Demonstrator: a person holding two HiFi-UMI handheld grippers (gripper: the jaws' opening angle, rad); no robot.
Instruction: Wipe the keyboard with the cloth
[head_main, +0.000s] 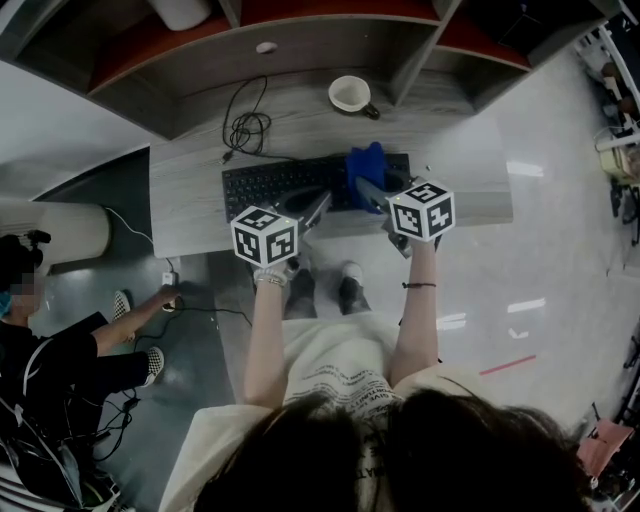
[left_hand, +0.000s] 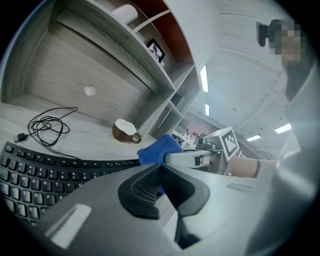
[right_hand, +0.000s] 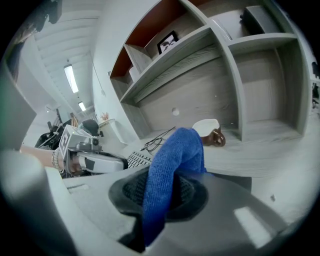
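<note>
A black keyboard (head_main: 290, 183) lies on the grey wooden desk (head_main: 190, 200), also seen in the left gripper view as the keyboard (left_hand: 40, 175). My right gripper (head_main: 368, 192) is shut on a blue cloth (head_main: 366, 166), which rests on the keyboard's right end. In the right gripper view the cloth (right_hand: 170, 170) hangs pinched between the pads. My left gripper (head_main: 318, 208) sits over the keyboard's front edge, just left of the cloth (left_hand: 157, 150), its jaws shut with nothing between them.
A brown mug (head_main: 351, 95) with a white inside stands behind the keyboard. A coiled black cable (head_main: 245, 128) lies at the back left. Shelving (head_main: 300, 30) rises behind the desk. A person (head_main: 60, 350) crouches on the floor at the left.
</note>
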